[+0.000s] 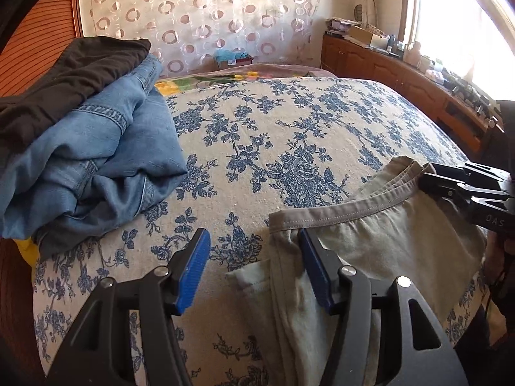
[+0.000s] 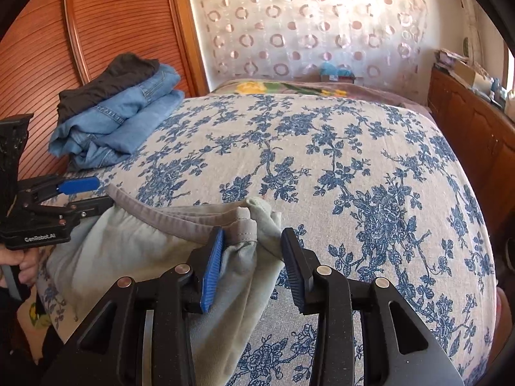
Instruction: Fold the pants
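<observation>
Left gripper [image 1: 254,270] fingers apart beside grey pants [image 1: 379,244] waistband

Wide clear run of bedspread [image 2: 370,167] ahead of both my grippers and out to my right, nothing on it up to the floral blanket [image 2: 289,88] at the far end. Far left is blocked by a stack of jeans [image 1: 96,148] with a dark garment [image 1: 70,77] on top, hard against the wooden door [image 2: 96,22]. Right edge is hemmed by a cluttered cabinet [image 1: 402,74]; the pale pants [image 2: 154,244] bunch between my grippers.

The pants [image 1: 370,257] run off the bottom edge (legs unseen).
</observation>
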